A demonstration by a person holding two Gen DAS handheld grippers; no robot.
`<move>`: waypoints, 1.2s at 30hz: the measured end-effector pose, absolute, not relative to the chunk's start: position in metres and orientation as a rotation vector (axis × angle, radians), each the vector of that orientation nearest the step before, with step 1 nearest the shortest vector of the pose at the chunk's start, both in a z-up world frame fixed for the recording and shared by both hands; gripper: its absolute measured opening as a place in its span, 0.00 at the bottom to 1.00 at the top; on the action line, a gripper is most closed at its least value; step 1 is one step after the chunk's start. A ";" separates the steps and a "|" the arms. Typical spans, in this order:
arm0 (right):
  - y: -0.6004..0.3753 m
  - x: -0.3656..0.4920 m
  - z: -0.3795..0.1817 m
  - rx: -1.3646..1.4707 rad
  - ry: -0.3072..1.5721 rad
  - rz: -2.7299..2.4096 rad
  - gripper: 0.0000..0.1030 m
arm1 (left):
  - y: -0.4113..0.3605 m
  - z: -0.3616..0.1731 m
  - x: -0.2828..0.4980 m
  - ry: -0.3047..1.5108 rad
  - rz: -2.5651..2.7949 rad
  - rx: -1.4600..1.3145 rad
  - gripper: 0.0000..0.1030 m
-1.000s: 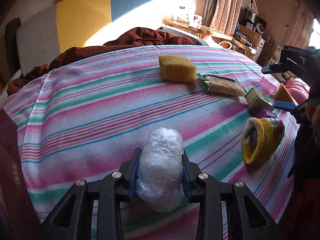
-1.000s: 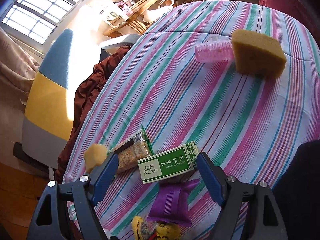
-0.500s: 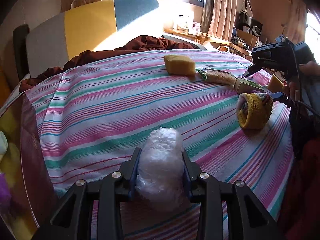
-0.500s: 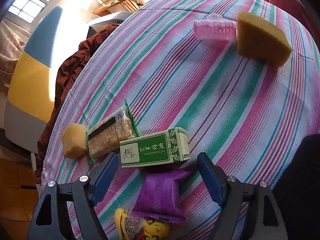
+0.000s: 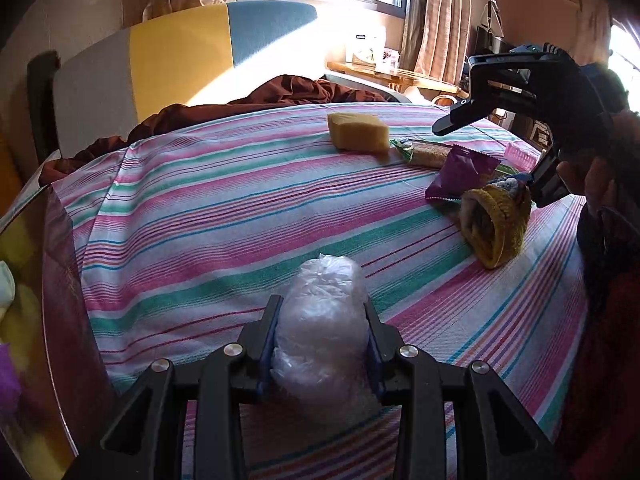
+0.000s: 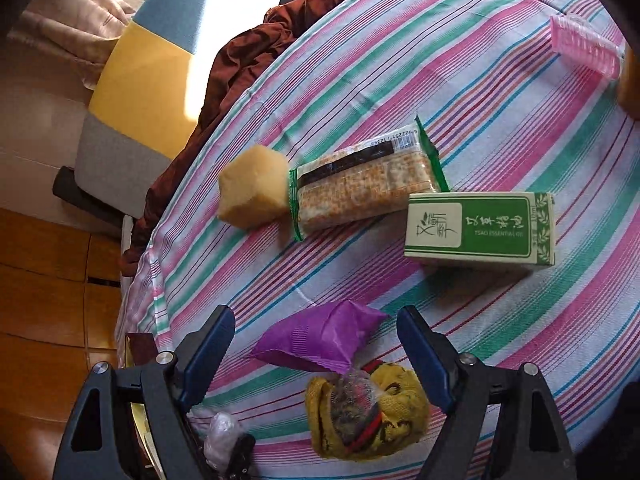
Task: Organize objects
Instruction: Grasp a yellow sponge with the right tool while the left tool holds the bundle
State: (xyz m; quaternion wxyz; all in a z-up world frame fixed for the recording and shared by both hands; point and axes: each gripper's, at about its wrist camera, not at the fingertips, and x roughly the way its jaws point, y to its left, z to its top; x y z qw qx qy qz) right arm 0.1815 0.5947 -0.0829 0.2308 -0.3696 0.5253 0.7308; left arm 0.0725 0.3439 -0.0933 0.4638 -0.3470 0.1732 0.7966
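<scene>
- The left gripper [image 5: 322, 332] pinches a clear plastic bundle [image 5: 322, 320] above the striped cloth [image 5: 208, 216], near its 6 o'clock edge.
- The right gripper [image 6: 316, 346] is spread wide over the purple packet [image 6: 320, 342] and yellow knit item [image 6: 370, 412].
- Cracker pack [image 6: 360, 184], sponge [image 6: 254, 186] and green box [image 6: 480, 228] cluster toward 12 o'clock.
- Bare cloth lies at 10 o'clock in the left view.

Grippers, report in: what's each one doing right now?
Left gripper shut on clear plastic bag. Right gripper open above purple packet. Yellow knit pouch close beside it.
</scene>
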 end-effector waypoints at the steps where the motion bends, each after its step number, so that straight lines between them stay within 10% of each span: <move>1: 0.596 0.181 -0.084 -1.014 1.442 2.001 0.83 | 0.344 -0.093 0.072 0.426 1.957 -0.853 0.37; 21: 0.566 0.141 -0.068 -1.137 1.366 2.271 0.71 | 0.344 -0.093 0.072 0.424 1.958 -0.852 0.37; 36: 0.605 0.217 -0.037 -0.563 1.404 2.136 0.73 | 0.346 -0.092 0.074 0.418 1.961 -0.849 0.37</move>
